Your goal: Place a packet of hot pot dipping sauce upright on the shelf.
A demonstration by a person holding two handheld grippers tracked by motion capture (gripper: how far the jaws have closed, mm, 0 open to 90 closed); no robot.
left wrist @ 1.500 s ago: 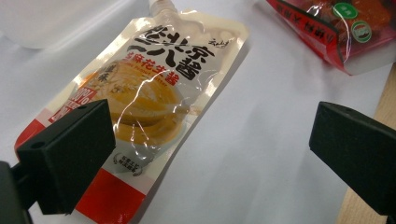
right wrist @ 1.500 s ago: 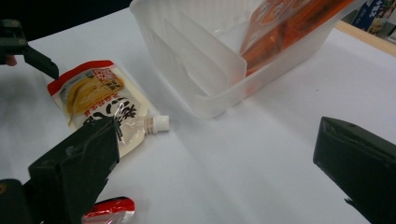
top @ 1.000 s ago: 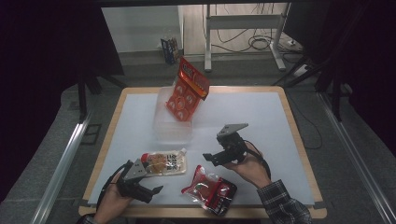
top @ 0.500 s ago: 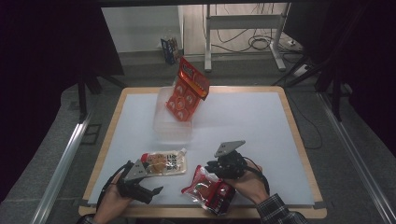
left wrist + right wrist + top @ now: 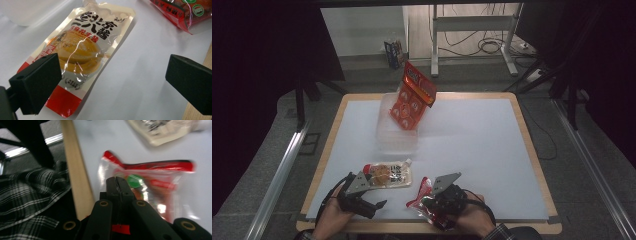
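the right gripper (image 5: 117, 180) has its two black jaws pressed together, tips meeting with nothing seen between them; they have just been closing. in the right gripper view the joined tips stand over the near edge of the red snack packet (image 5: 150, 187), close to the wooden table edge (image 5: 75, 177); whether they touch the film cannot be told. a plaid sleeve (image 5: 27, 197) lies beside it.

the left gripper (image 5: 112, 75) has its jaws set wide apart and holds nothing; the sauce pouch (image 5: 82, 47) lies flat on the white table surface, its lower part by the left-hand jaw.

in the high view the right gripper (image 5: 439, 200) sits over the red snack packet (image 5: 424, 192) at the near table edge. compared with a second ago, the right gripper has come down and toward the person, from the open table surface onto the packet; the left gripper (image 5: 374, 205) and the sauce pouch (image 5: 387, 173) keep their places.

count: two grippers; one sauce pouch; one red snack packet; one orange-red bag (image 5: 414, 97) leaning in one clear container (image 5: 397, 137) farther off.
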